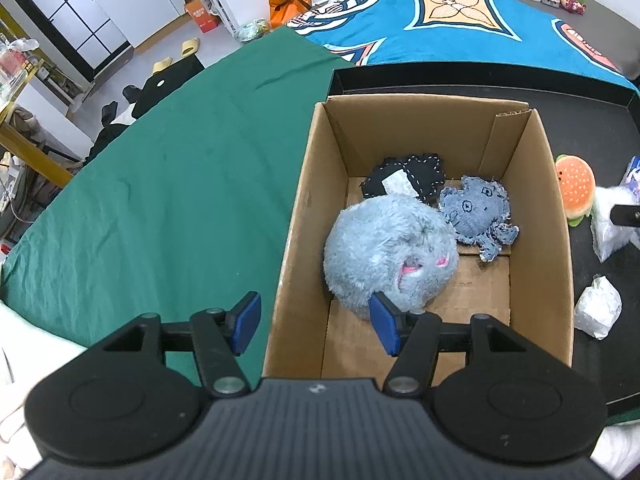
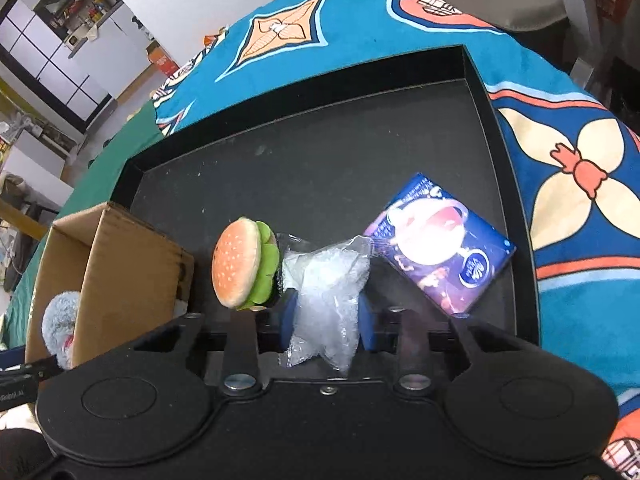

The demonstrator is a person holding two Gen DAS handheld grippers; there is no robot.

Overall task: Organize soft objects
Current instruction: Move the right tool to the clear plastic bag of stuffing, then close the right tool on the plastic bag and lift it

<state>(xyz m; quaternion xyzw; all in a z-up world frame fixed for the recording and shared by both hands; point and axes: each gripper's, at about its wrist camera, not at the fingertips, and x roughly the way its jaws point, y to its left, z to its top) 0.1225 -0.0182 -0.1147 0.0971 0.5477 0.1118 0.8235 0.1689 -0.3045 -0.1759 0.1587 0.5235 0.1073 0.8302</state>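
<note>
Item: clear plastic bag (image 2: 326, 300), crumpled, lying in the black tray (image 2: 304, 160) beside the burger plush (image 2: 240, 264). Right tongs (image 2: 327, 322) pinched it on both sides. Left tongs (image 1: 316, 326) stood spread, holding nothing, over the cardboard box (image 1: 304, 208), near wall. Step apparently in hand: pickup. Next, likely: lift clear, carry into the box beside the grey furry plush (image 1: 390, 246).

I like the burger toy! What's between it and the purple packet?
A crumpled clear plastic bag, with the right hand-held gripper closed on it, lies between the burger toy and purple packet. The right wrist view shows it.
</note>
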